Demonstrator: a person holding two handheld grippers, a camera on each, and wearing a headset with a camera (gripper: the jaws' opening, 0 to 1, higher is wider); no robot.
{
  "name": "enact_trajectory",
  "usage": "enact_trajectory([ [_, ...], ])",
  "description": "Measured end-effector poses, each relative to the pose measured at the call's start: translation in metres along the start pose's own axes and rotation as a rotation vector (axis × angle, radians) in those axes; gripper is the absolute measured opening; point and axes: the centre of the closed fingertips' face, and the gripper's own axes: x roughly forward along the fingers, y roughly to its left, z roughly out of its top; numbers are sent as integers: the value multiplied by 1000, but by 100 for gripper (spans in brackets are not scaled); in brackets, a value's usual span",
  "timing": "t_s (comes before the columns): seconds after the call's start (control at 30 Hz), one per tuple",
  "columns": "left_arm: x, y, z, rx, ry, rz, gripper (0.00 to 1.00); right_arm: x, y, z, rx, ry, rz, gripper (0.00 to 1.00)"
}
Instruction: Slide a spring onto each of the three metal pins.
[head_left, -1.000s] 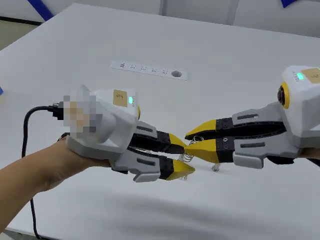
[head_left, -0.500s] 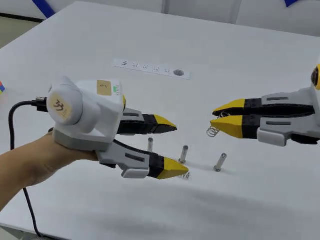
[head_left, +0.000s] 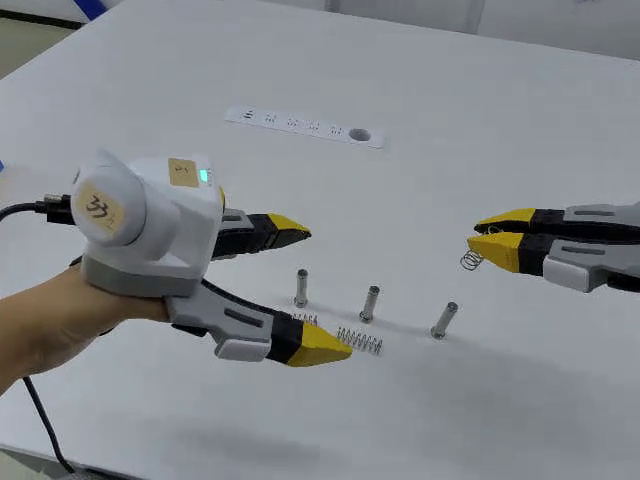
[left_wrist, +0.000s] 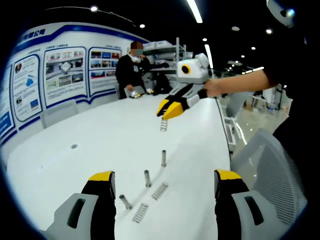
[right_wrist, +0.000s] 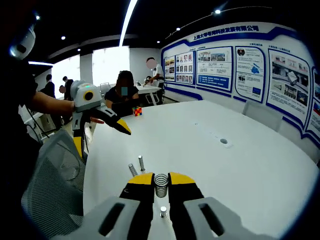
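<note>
Metal spring (head_left: 471, 261), long axis vertical, hangs from right gripper (head_left: 480, 232).

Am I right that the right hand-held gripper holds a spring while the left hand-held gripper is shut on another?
Not quite: the left gripper view shows the left hand-held gripper open and empty. The right hand-held gripper does hold a spring.

Shiny metal pins (head_left: 371, 303), a wire spring (right_wrist: 160, 186), smooth matt table (head_left: 450, 120)
</note>
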Motion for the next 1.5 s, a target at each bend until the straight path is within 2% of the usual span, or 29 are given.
enact_trajectory([
  [0.1,-2,8,-4,-14,8,26,90,2,-6,-14,-5,33,-31,11],
  [0.27,-4,18,-8,-30,19,62,100,5,-10,-26,21,45,-45,11],
  [0.6,-13,33,-19,-47,49,98,100,16,-9,-37,60,45,-35,11],
  [0.77,-14,34,-19,-72,40,103,100,21,-7,-46,70,63,-29,11],
  [0.93,-12,33,-21,-73,47,97,100,25,-8,-51,86,70,-28,11],
  [1.5,-17,36,-29,-98,66,106,98,36,-2,-71,68,116,-14,11],
])
